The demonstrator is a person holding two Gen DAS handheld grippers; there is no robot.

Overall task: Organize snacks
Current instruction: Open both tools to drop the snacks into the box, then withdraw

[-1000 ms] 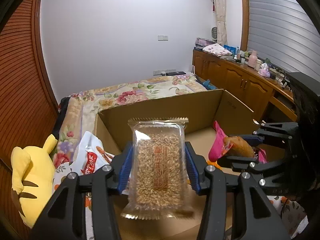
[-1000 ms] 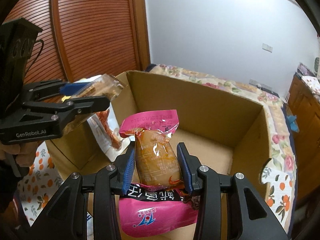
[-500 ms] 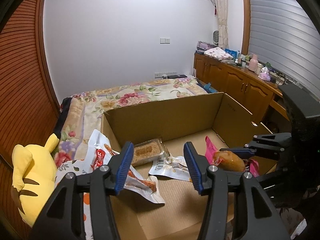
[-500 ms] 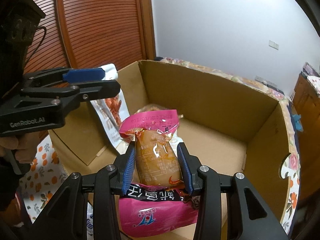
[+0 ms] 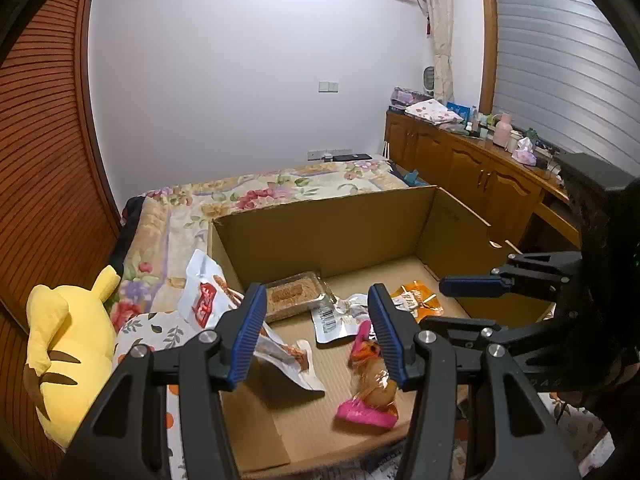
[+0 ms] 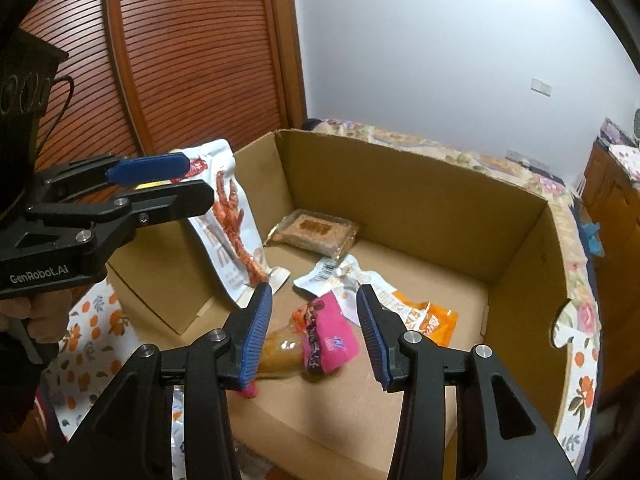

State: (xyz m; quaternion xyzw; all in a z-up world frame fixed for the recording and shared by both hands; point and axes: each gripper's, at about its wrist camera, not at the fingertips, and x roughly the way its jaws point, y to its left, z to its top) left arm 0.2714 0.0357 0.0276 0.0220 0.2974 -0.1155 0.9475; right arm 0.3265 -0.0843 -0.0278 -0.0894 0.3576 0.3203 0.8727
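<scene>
An open cardboard box [image 5: 320,232] [image 6: 400,196] holds the snacks. A clear grain-bar pack [image 5: 294,296] [image 6: 316,230] lies at the back. A white and an orange packet [image 5: 414,300] [image 6: 424,316] lie mid-floor. A pink-and-clear snack pack [image 5: 370,380] [image 6: 316,340] lies on the box floor, blurred. A white crayfish bag [image 5: 208,300] [image 6: 228,216] leans over the left wall. My left gripper [image 5: 316,332] is open and empty above the box. My right gripper [image 6: 314,334] is open just above the pink pack.
The box rests on a floral bedspread [image 5: 280,188]. A yellow plush toy [image 5: 68,340] lies left of the box. A wooden cabinet with clutter [image 5: 480,168] runs along the right. A slatted wooden door [image 6: 180,60] stands at the left.
One second ago my left gripper held the grain-bar pack; it let go and the pack lies in the box. My right gripper has just opened and the pink pack dropped onto the box floor.
</scene>
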